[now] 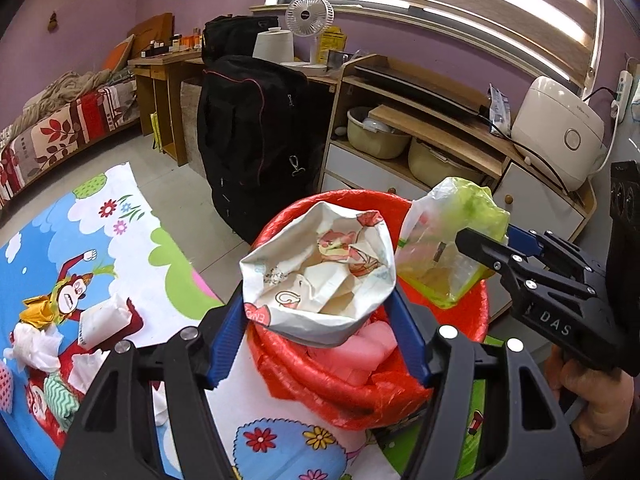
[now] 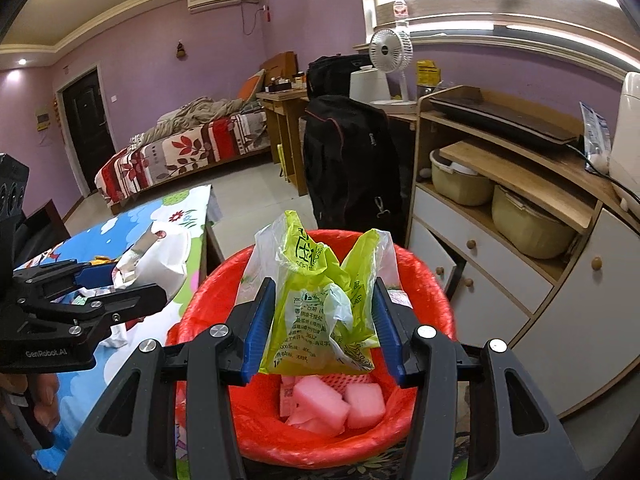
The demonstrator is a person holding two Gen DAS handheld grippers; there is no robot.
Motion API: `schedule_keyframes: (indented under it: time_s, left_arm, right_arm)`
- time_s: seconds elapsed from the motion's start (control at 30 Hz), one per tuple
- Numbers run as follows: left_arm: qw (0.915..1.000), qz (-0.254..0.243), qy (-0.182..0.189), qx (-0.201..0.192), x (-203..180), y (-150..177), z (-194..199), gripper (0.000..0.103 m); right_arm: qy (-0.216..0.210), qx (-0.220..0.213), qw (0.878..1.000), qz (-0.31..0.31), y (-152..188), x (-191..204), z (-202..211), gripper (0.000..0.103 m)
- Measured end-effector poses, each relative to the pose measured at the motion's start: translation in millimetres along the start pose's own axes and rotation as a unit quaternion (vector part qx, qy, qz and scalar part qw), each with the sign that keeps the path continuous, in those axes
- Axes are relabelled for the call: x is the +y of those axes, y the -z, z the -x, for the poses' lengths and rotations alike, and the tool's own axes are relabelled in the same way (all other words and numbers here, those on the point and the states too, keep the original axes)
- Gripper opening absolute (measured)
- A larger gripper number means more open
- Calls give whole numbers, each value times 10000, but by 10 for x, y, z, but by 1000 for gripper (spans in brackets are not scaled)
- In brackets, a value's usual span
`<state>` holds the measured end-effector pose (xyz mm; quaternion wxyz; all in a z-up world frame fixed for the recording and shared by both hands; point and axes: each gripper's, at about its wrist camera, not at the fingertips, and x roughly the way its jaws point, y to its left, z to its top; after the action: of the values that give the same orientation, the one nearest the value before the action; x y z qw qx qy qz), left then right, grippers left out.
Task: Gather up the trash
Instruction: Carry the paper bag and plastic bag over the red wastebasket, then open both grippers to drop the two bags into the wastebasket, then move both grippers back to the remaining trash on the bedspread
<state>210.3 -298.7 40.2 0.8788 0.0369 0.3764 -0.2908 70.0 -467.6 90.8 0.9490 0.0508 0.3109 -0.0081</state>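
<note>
1. The white paper bag (image 1: pixel 320 268) is crumpled and open-mouthed, printed with pink cartoon figures; its creased walls bulge between the blue ribbed pads of the left gripper (image 1: pixel 320 316), whose jaws are clamped on it at medium width, above the near rim of the bin.
2. The green plastic bag (image 2: pixel 320 304) is thin, glossy and wrinkled, part clear, with printed text; the right gripper (image 2: pixel 320 320) pinches it between narrow-set jaws, directly over the bin.
3. The bin (image 2: pixel 424 280) is round, lined with shiny red film folded over its rim; pink foam blocks (image 2: pixel 340 400) lie at the bottom.
4. Beside it, a table under a bright cartoon cloth (image 1: pixel 132 240) carries crumpled white tissues (image 1: pixel 32 348).
5. Behind stands a black fabric bag (image 1: pixel 256 132) and a wooden cabinet (image 2: pixel 520 264) with round knobs.
</note>
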Motion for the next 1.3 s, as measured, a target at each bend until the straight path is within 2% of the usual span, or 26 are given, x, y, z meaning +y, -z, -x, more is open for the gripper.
schedule_keyframes:
  time_s: [0.33, 0.47, 0.57, 0.63, 1.03, 1.3]
  left_arm:
    - [9998, -14, 159, -81, -73, -104, -48, 66]
    - [9996, -11, 278, -67, -92, -122, -63, 68]
    - [9994, 75, 346, -42, -64, -119, -88, 82]
    - [9992, 122, 383, -8, -45, -113, -102, 82]
    - [9994, 305, 107, -127, 122, -64, 12, 82]
    - [9984, 457, -118, -300, 286, 0, 211, 82]
  right_arm:
    - [45, -67, 10000, -56, -42, -104, 13, 52]
    - [63, -111, 9999, -86, -55, -137, 19, 62]
    - [97, -134, 9998, -109, -59, -140, 30, 70]
    - [139, -154, 9997, -120, -66, -158, 35, 71]
    - [79, -167, 9997, -151, -64, -159, 47, 72]
    - [-92, -287, 9995, -99, -101, 3, 94, 79]
